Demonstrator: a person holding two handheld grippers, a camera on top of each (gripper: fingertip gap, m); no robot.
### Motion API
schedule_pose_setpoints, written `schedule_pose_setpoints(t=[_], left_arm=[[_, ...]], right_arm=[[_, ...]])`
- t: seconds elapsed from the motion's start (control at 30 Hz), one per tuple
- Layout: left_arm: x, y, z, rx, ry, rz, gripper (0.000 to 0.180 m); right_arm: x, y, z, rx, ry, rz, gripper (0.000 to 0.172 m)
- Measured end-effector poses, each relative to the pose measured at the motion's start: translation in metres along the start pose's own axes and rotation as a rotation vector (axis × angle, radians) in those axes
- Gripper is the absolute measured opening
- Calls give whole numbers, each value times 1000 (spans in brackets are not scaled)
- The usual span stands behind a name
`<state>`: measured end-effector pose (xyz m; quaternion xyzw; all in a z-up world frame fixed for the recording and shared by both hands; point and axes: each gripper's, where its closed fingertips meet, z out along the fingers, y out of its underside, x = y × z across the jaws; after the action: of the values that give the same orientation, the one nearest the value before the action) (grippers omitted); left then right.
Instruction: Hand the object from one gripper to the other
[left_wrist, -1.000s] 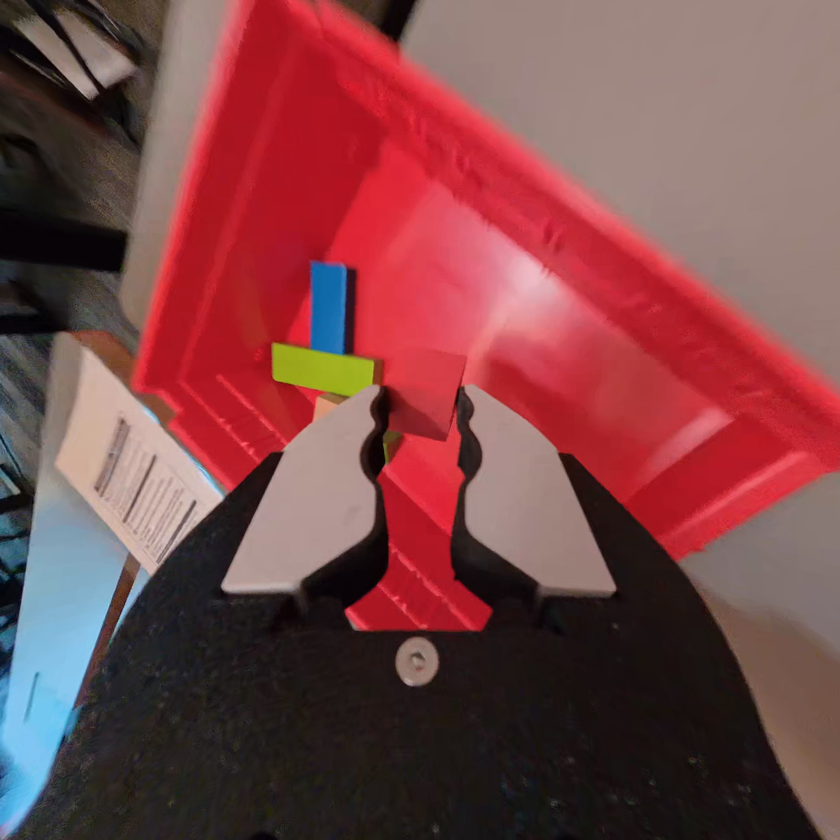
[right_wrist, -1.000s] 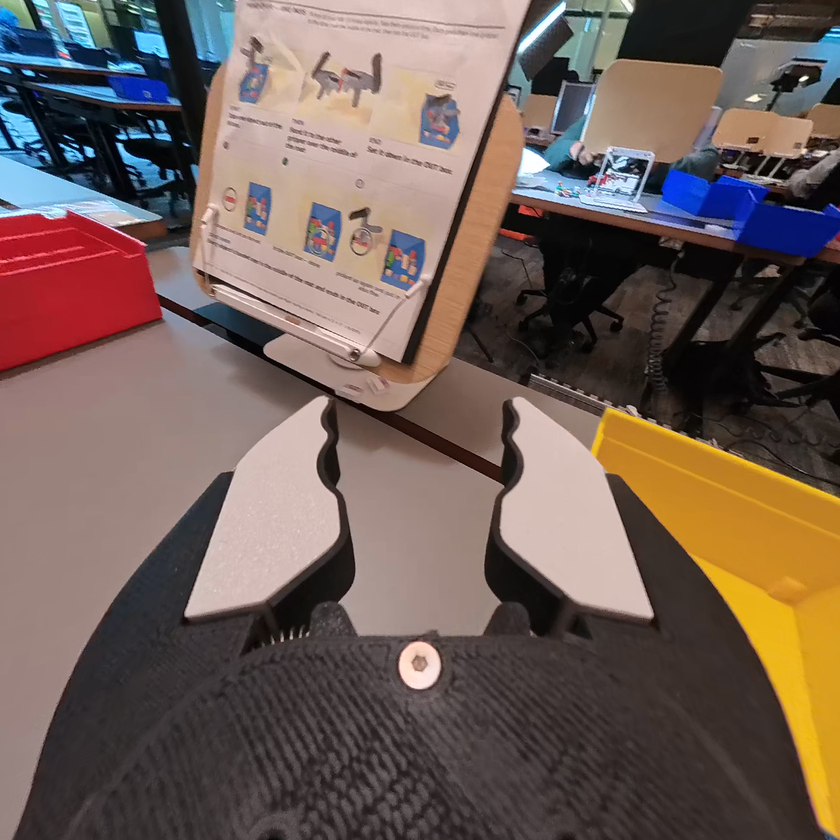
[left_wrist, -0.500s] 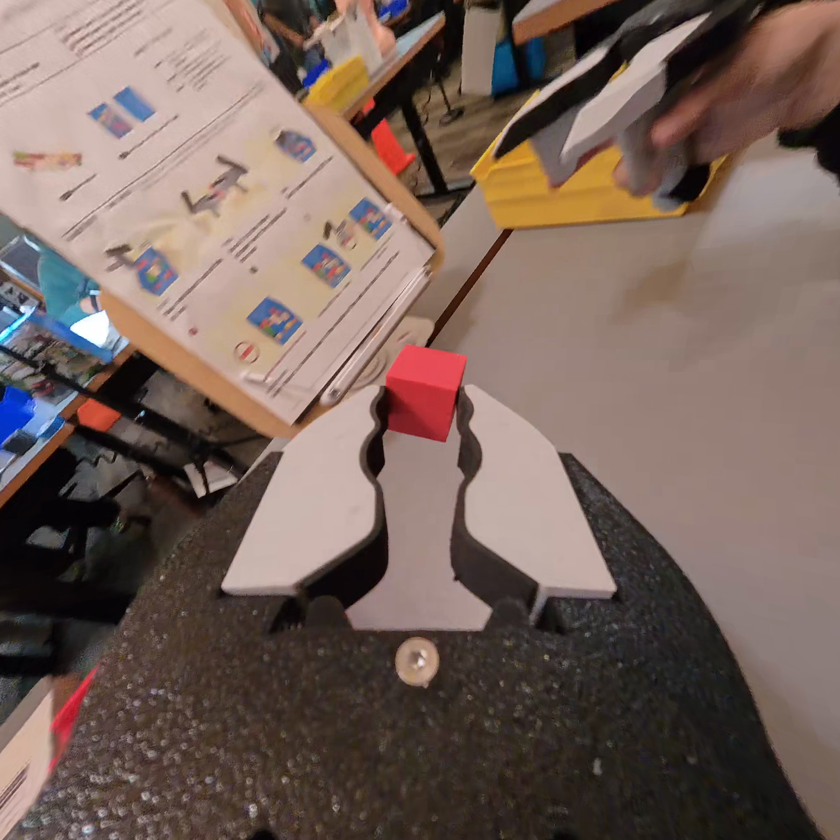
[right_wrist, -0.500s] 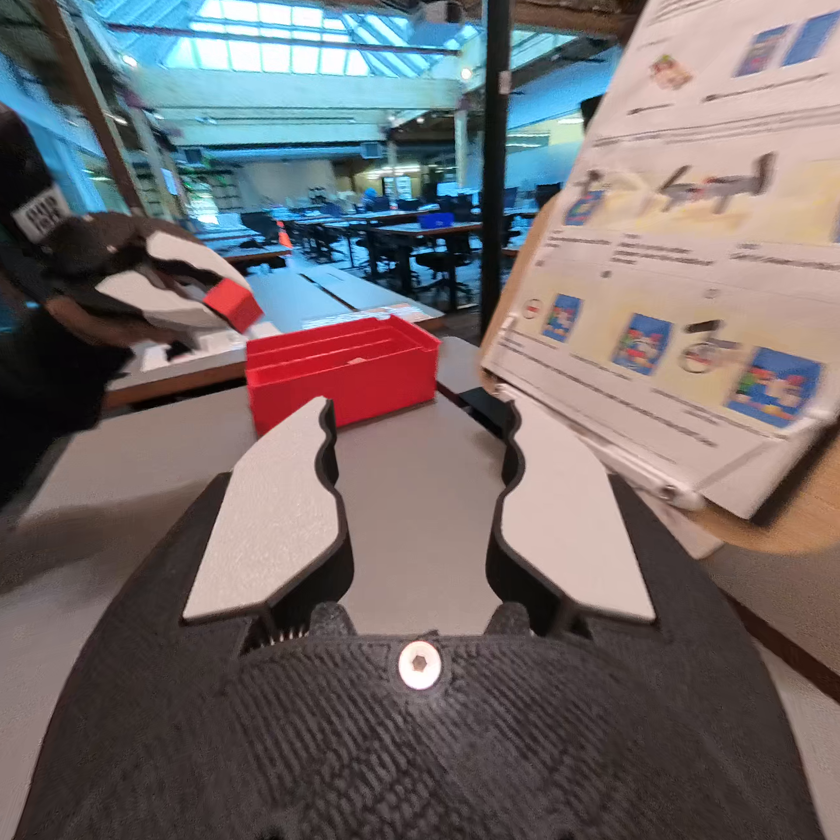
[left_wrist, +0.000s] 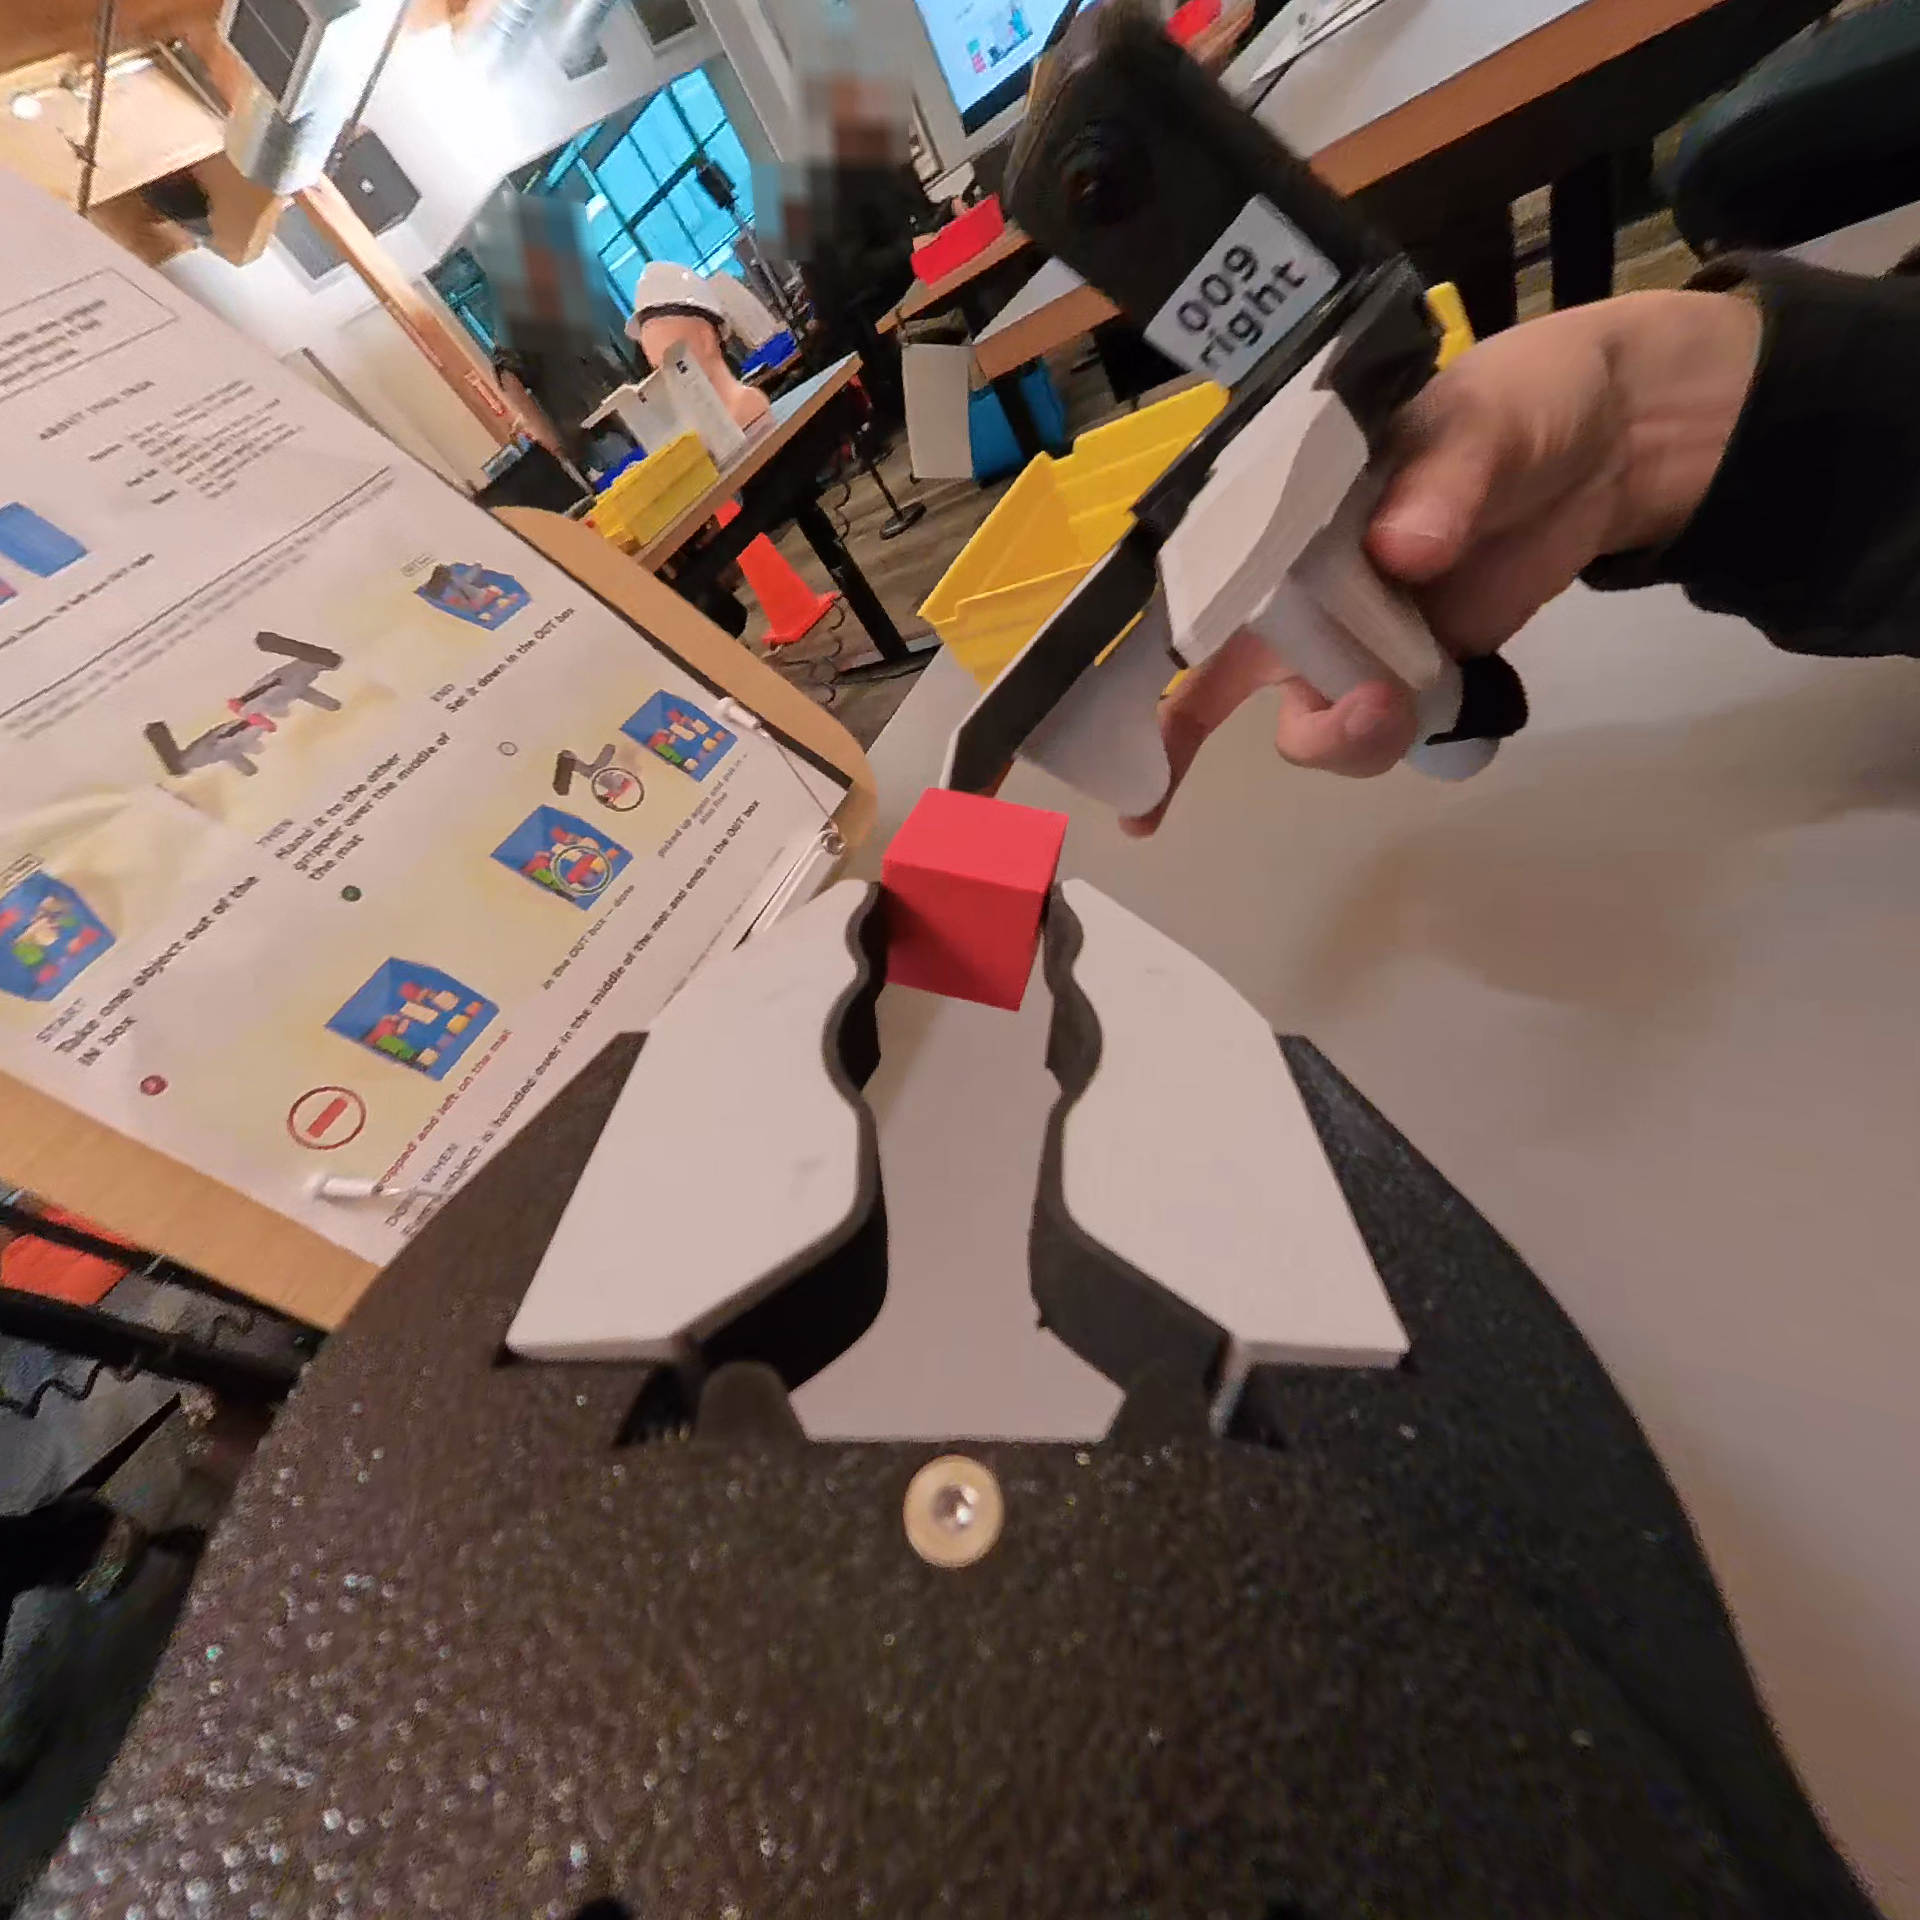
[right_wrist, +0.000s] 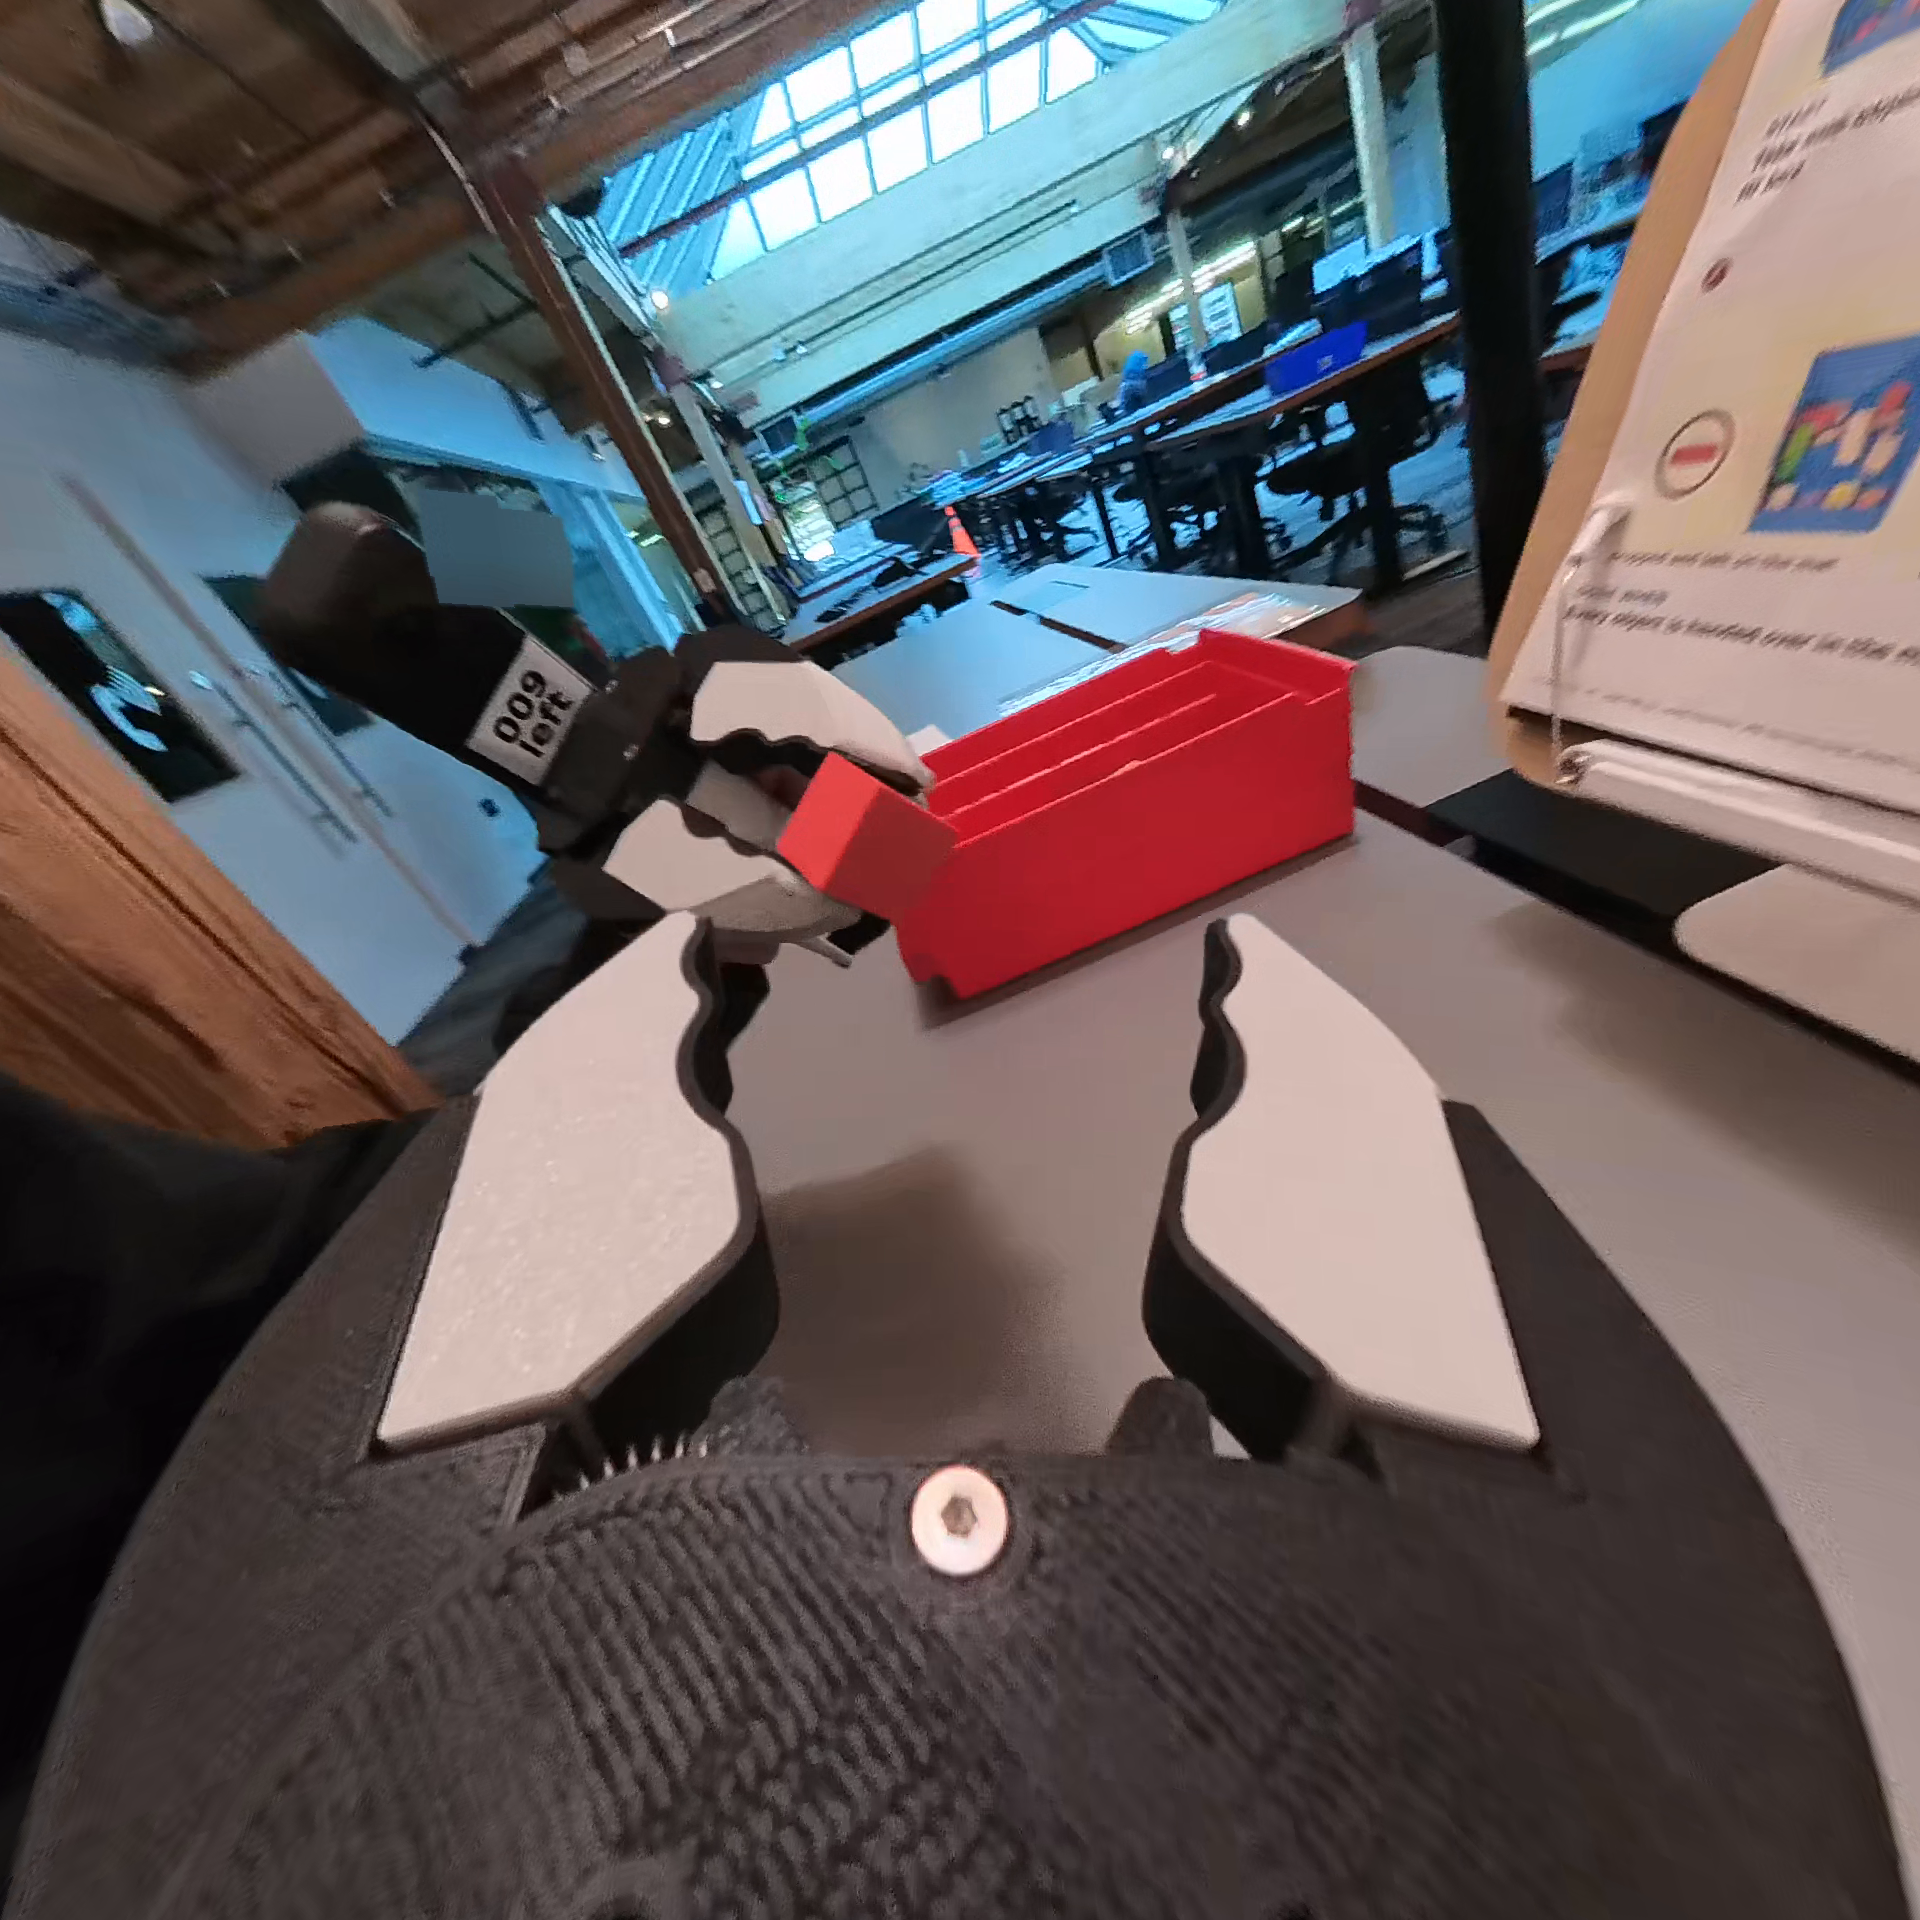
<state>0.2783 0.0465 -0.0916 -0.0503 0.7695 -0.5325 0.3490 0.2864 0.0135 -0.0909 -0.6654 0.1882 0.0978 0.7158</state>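
While the left gripper (left_wrist: 964, 914) hangs above the grey table (left_wrist: 1558, 1039), its two pads press the sides of a red cube (left_wrist: 971, 904), which juts forward past the fingertips. In the same left wrist view, the right gripper (left_wrist: 1049, 769) sits just beyond and above the cube, apart from it, held by a hand (left_wrist: 1538, 499) in a dark sleeve; a yellow bin (left_wrist: 1039, 561) lies behind it and an instruction sheet (left_wrist: 312, 779) on a wooden stand fills the left. In the right wrist view, the right gripper (right_wrist: 961, 997) has its jaws spread wide, nothing between them but table. The left gripper (right_wrist: 873, 831) shows up-left, clamped on the cube (right_wrist: 862, 842), in front of a red bin (right_wrist: 1143, 821).
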Motion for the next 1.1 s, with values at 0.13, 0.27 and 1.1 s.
schedule_pose_setpoints(t=[0.13,0.27,1.1], left_arm=[[10,1,9,36,43,28,28],[18,0,15,26,46,107,28],[21,-22,20,141,-29,109,55]], right_arm=[[-4,8,6,-10,-83,132,86],[-10,9,9,16,-171,258,78],[-23,-6,-4,-7,-227,256,29]])
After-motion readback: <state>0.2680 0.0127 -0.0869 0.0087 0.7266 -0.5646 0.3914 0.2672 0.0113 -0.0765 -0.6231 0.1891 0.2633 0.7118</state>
